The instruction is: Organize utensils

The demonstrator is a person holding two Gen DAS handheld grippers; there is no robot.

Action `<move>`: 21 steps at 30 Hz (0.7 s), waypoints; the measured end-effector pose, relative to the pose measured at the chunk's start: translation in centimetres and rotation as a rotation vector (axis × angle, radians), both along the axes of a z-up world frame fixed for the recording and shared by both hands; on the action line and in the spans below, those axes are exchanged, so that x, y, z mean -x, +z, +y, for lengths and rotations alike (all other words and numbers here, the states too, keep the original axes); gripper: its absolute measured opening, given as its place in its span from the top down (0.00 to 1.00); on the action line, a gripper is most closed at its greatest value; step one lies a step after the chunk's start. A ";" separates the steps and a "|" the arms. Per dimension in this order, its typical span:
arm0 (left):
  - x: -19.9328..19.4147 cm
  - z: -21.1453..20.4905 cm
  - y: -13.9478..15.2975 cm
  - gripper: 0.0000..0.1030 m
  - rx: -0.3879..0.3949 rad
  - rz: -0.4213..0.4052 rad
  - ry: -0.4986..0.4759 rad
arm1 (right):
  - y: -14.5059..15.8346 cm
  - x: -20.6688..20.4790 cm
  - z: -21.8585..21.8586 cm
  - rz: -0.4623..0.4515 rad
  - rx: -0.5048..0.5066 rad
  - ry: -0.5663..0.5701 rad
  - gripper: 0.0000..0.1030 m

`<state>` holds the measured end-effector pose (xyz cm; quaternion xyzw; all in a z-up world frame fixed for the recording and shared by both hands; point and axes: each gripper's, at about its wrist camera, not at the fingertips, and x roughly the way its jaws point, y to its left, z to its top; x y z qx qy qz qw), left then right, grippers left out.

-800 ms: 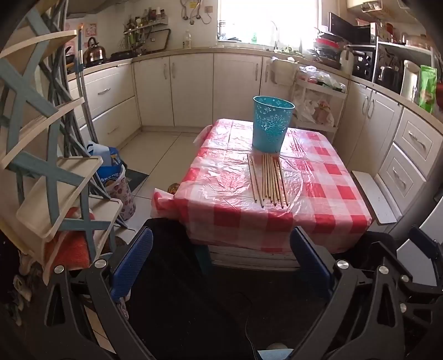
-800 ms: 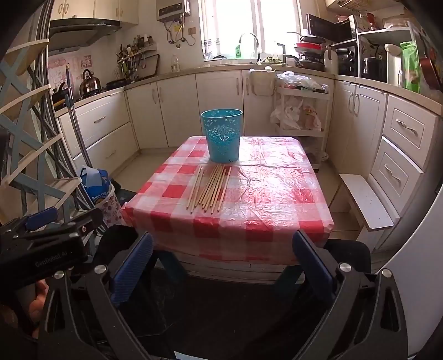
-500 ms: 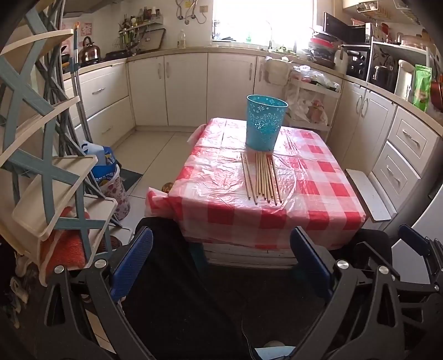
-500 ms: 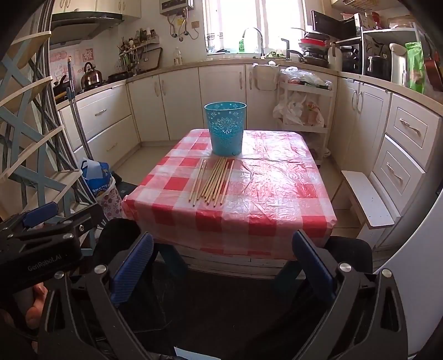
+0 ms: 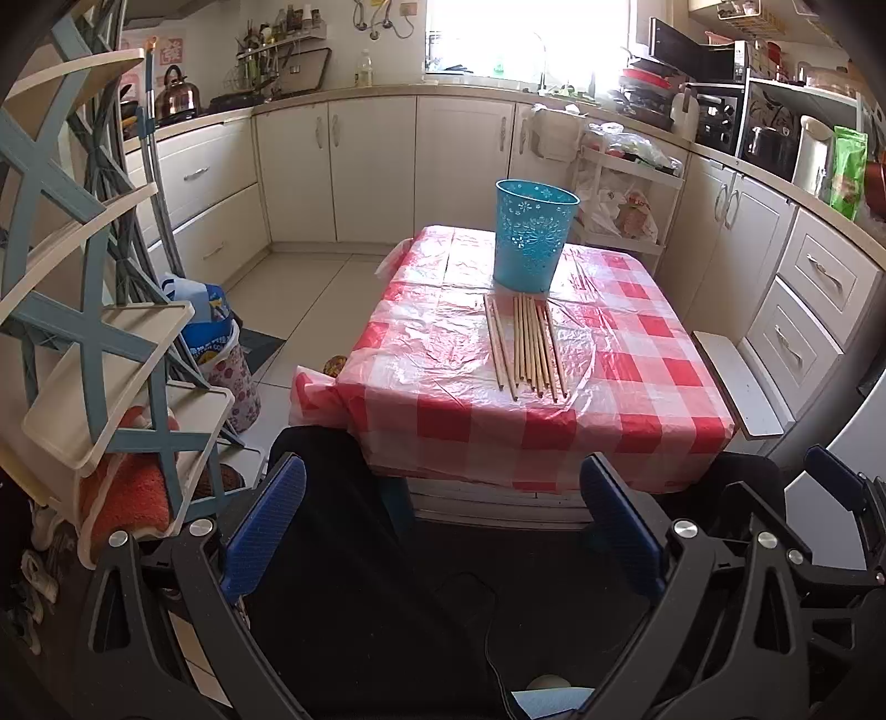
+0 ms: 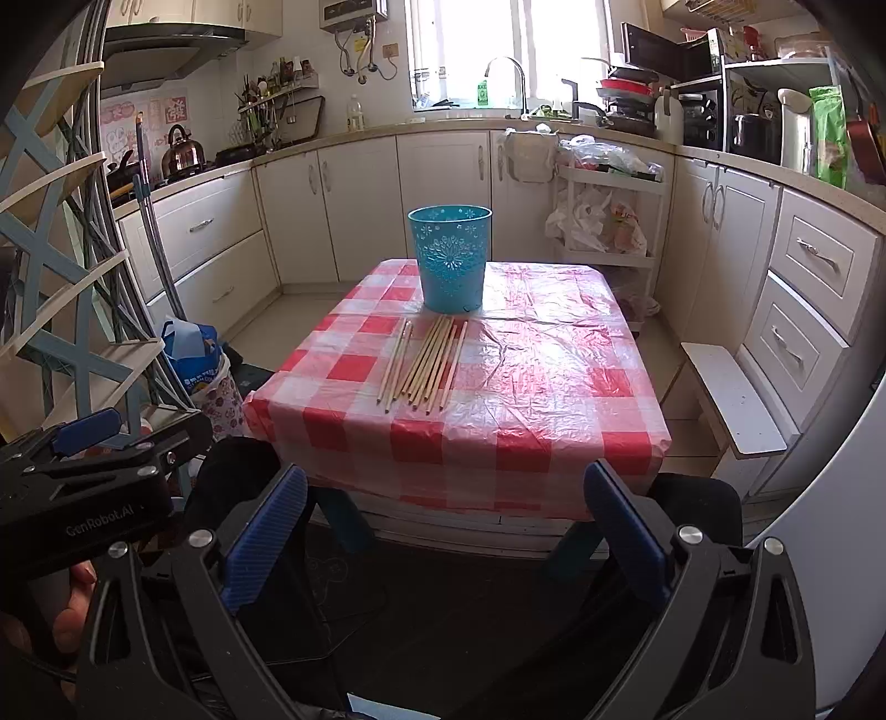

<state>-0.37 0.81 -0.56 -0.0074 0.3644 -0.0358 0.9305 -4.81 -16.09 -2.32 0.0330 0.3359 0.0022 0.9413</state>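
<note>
- "GenRobot.AI" is printed in grey on the black body of the left gripper, seen at the left edge of the right wrist view; fingers of a hand are seen beneath it.
- The left gripper is spread to its full width, its blue ribbed pads holding nothing.
- The right gripper is likewise fully spread and empty, and both are held short of the table, angled downward.
- A dark floor area is seen between the jaws, with pale tiles beyond.
- A low table covered by a red-and-white checked plastic cloth stands in the middle of a kitchen.
- A bundle of thin, light wooden chopsticks is laid flat on the cloth, roughly parallel, two lying slightly apart on the left.
- A turquoise perforated plastic bucket stands upright just behind the sticks' far ends.
- A blue-and-cream shelf rack is seen at the left.
- Cream cabinets line the far walls under a bright window; a steel kettle rests on the counter.
</note>
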 end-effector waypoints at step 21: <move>0.8 0.0 0.3 0.07 -0.013 -0.017 0.002 | 0.6 1.1 0.2 -0.022 0.019 0.002 0.07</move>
